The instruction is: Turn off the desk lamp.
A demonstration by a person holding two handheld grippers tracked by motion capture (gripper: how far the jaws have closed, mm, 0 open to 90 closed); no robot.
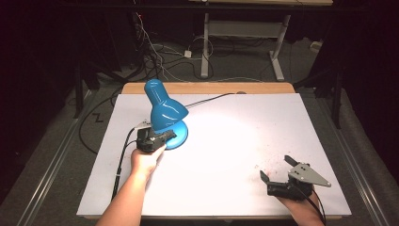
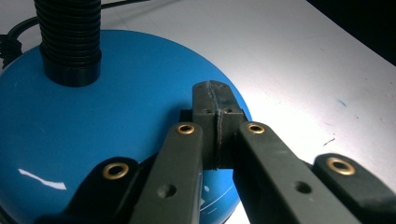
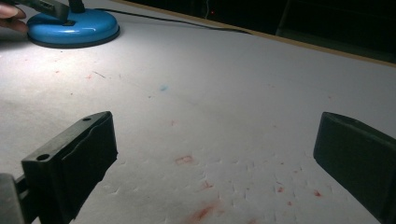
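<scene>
Glossy blue lamp base [image 2: 93,140], ribbed blk neck [image 2: 70,37], matt white tabletop [image 1: 235,141]

No writing, label, brand, number or sign can be read on anything here.

My left gripper [image 1: 162,137] sits at about 9 o'clock from table centre, jaws pressed flat together, pointing toward 2 o'clock. My left hand [image 1: 146,159] grips its body, forearm coming up from 6 o'clock. My right gripper [image 1: 278,168] is down at 5 o'clock, jaws spread wide, aimed toward 11 o'clock, my right hand [image 1: 301,207] behind it at the near edge.
</scene>
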